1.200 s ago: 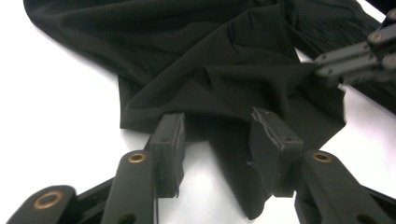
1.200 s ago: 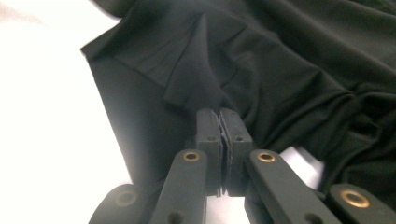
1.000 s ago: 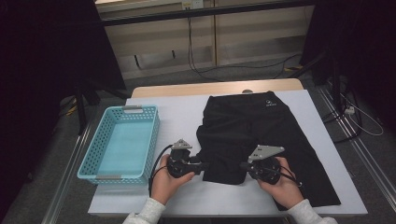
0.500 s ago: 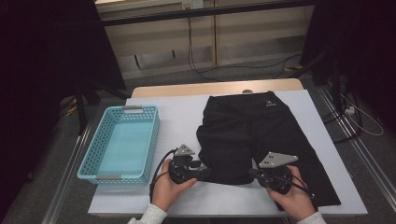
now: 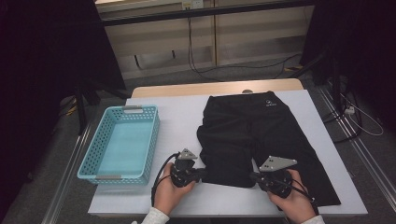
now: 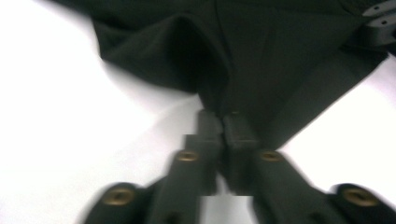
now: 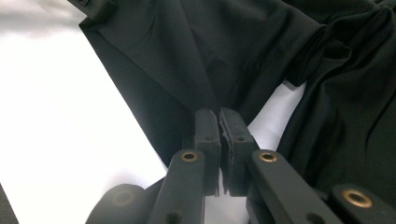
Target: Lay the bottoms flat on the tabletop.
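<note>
high view: both tongs, left (image 5: 201, 173) and right (image 5: 254, 177), pinch the black trousers' (image 5: 252, 126) near hem corners.

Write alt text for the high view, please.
Black shorts lie flat on a white table; the left gripper and right gripper each pinch the hem of the near leg. An empty blue basket sits left.

The right gripper (image 7: 219, 116) has its two black fingers (image 7: 207, 135) pressed together on a pinched fold of the black trousers (image 7: 196, 60). The cloth fans up and away from the tips, creased at right. White surface (image 7: 56, 140) shows at left, and a small patch at right.
</note>
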Demonstrator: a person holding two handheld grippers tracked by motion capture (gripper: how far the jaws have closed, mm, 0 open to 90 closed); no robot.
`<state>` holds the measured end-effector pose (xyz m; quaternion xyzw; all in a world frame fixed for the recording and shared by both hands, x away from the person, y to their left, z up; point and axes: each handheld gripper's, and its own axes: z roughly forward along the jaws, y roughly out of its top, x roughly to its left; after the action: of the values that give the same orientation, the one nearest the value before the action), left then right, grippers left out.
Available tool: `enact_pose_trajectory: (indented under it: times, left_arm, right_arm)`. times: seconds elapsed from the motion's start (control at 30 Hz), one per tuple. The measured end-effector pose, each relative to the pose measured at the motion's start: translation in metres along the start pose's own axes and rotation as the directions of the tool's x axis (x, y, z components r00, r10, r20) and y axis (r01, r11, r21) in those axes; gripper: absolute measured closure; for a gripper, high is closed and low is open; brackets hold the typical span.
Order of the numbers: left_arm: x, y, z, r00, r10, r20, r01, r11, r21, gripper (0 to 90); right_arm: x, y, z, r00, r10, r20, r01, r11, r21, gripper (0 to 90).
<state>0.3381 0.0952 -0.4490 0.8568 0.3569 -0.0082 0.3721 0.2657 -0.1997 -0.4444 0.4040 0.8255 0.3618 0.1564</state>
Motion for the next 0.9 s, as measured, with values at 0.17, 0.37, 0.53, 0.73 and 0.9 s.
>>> enact_pose_trajectory:
  times: [0.17,0.37,0.53,0.73,0.9]
  left_arm:
    - [-0.006,0.006,-0.023,0.9987,-0.018,0.047,0.020,0.9987,-0.046,89.4]
    - [-0.009,-0.004,-0.039,0.9950,-0.029,0.095,0.032,0.9988,-0.036,89.4]
    - [-0.005,-0.010,-0.034,0.9950,-0.038,0.093,0.038,0.9993,0.005,89.3]
    - [-0.003,-0.007,-0.032,0.9950,-0.036,0.093,0.034,0.9992,0.020,89.4]
    - [-0.004,-0.003,-0.032,0.9951,-0.032,0.094,0.031,0.9994,0.015,89.3]
  right_arm:
    - [0.001,0.002,-0.004,0.9999,0.001,-0.015,-0.001,1.000,-0.018,88.8]
    - [0.012,0.003,-0.010,0.9975,-0.030,-0.064,0.028,0.999,-0.024,88.8]
    - [0.014,0.002,-0.014,0.9971,-0.012,-0.075,0.008,0.999,-0.051,74.8]
    - [-0.005,0.005,-0.010,0.9961,0.088,-0.006,-0.088,0.993,-0.081,63.0]
    - [-0.009,0.011,0.009,0.9943,0.104,0.024,-0.103,0.994,-0.034,62.5]
